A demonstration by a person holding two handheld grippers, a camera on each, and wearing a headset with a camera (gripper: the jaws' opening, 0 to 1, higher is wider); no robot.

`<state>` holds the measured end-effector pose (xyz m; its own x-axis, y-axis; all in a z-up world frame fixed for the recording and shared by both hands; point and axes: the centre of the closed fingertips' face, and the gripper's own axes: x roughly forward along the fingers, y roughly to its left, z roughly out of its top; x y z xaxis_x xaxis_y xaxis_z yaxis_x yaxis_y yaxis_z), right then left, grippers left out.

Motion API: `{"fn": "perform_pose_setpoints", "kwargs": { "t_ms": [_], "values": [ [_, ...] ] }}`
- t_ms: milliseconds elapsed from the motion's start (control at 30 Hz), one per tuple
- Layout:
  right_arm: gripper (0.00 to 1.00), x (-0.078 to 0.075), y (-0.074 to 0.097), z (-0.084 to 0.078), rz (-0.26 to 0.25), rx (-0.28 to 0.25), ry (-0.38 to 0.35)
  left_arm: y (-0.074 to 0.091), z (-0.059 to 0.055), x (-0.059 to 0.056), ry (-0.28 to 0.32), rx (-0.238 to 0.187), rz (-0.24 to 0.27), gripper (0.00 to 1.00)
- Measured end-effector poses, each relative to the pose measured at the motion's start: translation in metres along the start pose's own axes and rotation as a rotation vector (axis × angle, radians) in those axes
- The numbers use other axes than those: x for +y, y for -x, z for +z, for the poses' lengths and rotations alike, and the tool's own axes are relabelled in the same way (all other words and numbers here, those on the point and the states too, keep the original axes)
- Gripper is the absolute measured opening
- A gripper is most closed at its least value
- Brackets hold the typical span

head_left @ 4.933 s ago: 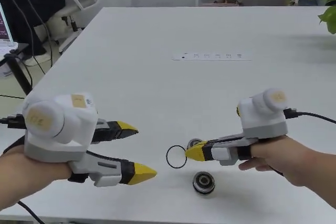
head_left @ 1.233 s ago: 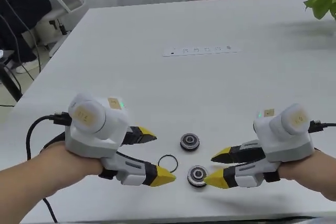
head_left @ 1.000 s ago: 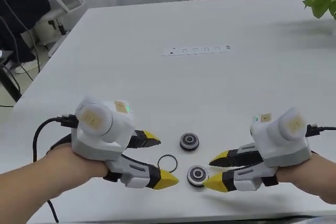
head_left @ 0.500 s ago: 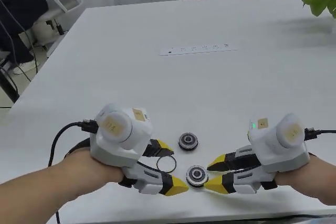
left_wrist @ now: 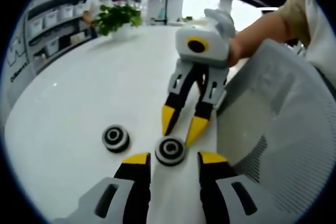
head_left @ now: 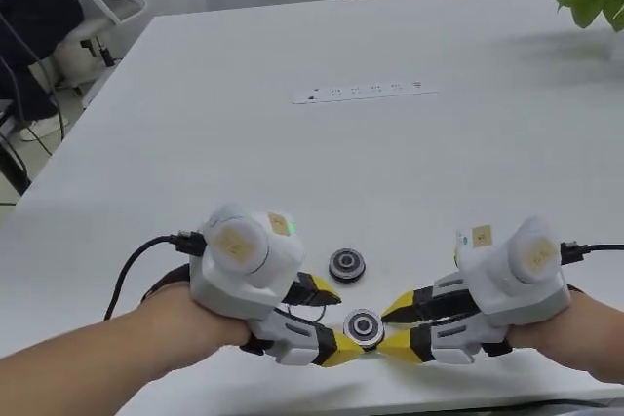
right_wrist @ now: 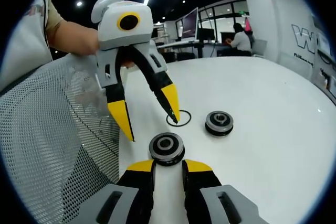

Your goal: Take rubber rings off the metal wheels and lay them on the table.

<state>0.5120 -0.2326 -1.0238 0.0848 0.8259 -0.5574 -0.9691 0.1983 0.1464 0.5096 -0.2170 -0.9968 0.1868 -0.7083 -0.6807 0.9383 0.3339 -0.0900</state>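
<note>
Metal wheel [head_left: 363, 326] before right gripper [right_wrist: 167, 166]

Two wheels (near wheel [head_left: 363, 327], far wheel [head_left: 347, 264]), one loose rubber ring [right_wrist: 178, 118], one power strip [head_left: 356, 93], two grippers (left gripper [head_left: 338, 323], right gripper [head_left: 388, 326]).

Near wheel [head_left: 363, 327] flat, far wheel [head_left: 347, 264] flat, black ring [right_wrist: 189, 117] loose

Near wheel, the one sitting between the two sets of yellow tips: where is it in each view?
Head view: near wheel, bottom centre.
Left gripper view: near wheel, lower centre, just ahead of that view's own jaws.
Right gripper view: near wheel, lower centre, just ahead of that view's own jaws.
Shared landmark: second wheel, close beside it in all three.
</note>
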Motion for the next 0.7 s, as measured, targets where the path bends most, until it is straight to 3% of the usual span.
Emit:
{"fn": "perform_pose_setpoints", "kwargs": {
  "t_ms": [467,700],
  "values": [
    [0.17,0.0,-0.001,0.002,-0.003,-0.018,-0.016,-0.012,0.0,-0.001,-0.006,0.003,-0.004,0.23],
    [0.17,0.001,-0.002,0.003,-0.002,-0.033,-0.035,-0.013,0.001,0.002,-0.025,-0.01,0.021,0.19]
  ]
}}
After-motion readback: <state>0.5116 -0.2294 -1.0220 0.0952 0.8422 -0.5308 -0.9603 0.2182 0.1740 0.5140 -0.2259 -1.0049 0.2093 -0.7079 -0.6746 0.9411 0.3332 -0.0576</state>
